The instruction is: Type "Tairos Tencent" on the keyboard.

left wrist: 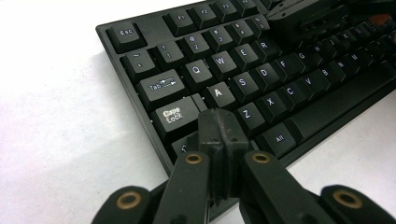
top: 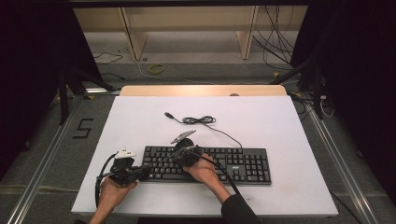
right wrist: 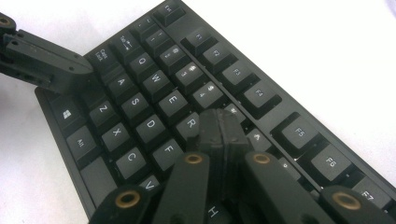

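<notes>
Both claws clenched empty: left claw [left wrist: 219, 126] and right claw [right wrist: 219, 128] over keyboard [top: 243, 163].

My left gripper [top: 140, 172] is matte black with brass-coloured pivot screws behind its jaws (a white plate tops it), and a black cable loops behind it. My right gripper [top: 180, 154] carries a grey plate; that forearm wears a dark sleeve [top: 238, 210].

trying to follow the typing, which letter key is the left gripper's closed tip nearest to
The A key. The left gripper has its shut tip just below it, beside Caps Lock; S, Z and Q lie farther off.
</notes>
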`<state>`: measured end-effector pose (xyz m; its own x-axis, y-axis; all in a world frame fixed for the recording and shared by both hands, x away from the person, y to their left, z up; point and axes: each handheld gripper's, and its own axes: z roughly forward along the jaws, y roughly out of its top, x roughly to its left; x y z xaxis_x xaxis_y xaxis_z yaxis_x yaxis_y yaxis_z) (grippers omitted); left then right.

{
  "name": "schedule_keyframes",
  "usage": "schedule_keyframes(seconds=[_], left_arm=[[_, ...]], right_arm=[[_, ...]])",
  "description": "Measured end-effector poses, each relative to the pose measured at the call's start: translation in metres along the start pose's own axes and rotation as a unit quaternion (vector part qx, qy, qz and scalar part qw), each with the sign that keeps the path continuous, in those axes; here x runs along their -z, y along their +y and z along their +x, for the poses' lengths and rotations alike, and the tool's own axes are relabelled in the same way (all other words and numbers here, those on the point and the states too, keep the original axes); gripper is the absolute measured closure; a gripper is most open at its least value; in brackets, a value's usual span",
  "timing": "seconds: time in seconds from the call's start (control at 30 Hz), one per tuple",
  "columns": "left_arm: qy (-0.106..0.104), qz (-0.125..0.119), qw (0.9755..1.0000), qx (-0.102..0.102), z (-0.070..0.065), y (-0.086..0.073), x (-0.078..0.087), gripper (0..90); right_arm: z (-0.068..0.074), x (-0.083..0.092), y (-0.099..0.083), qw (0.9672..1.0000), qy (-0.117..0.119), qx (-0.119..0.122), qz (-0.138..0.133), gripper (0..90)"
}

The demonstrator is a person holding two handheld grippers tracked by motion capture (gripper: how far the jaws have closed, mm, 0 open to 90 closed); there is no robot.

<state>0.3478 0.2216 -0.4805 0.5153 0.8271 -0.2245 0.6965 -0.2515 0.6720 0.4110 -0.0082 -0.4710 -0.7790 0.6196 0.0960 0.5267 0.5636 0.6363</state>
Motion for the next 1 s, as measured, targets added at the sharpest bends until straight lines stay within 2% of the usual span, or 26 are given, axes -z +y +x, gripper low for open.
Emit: schedule_keyframes(seconds=[0.13, 0.47, 0.57, 0.67, 0.7, 0.83, 1.0], left_arm=[[-0.003, -0.001, 1.0000, 0.002, 0.001, 0.000, 0.000, 89.8], [-0.001, -0.003, 1.0000, 0.000, 0.000, 0.000, 0.000, 89.6], [-0.005, -0.014, 0.9999, -0.001, -0.001, 0.001, 0.002, 89.4], [-0.006, -0.026, 0.9996, 0.001, 0.000, 0.001, 0.005, 89.3], [-0.010, -0.036, 0.9993, 0.003, 0.000, 0.002, 0.006, 89.2], [-0.010, -0.045, 0.9989, -0.001, 0.000, 0.002, 0.009, 87.6], [-0.019, -0.056, 0.9982, -0.001, 0.000, 0.003, 0.010, 79.1]], right_arm=[[-0.001, 0.000, -0.002, 0.9999, 0.003, -0.009, -0.006, 90.0], [-0.002, 0.001, -0.002, 0.9999, 0.006, -0.013, -0.005, 90.0], [-0.002, 0.003, -0.002, 0.9996, 0.008, -0.023, -0.010, 90.0], [-0.005, 0.009, -0.003, 0.9988, 0.015, -0.034, -0.032, 89.8], [-0.006, 0.012, -0.003, 0.9985, 0.019, -0.033, -0.038, 88.1], [-0.008, 0.018, -0.003, 0.9979, 0.024, -0.035, -0.048, 84.6], [-0.013, 0.028, -0.005, 0.9964, 0.037, -0.039, -0.066, 75.3]])
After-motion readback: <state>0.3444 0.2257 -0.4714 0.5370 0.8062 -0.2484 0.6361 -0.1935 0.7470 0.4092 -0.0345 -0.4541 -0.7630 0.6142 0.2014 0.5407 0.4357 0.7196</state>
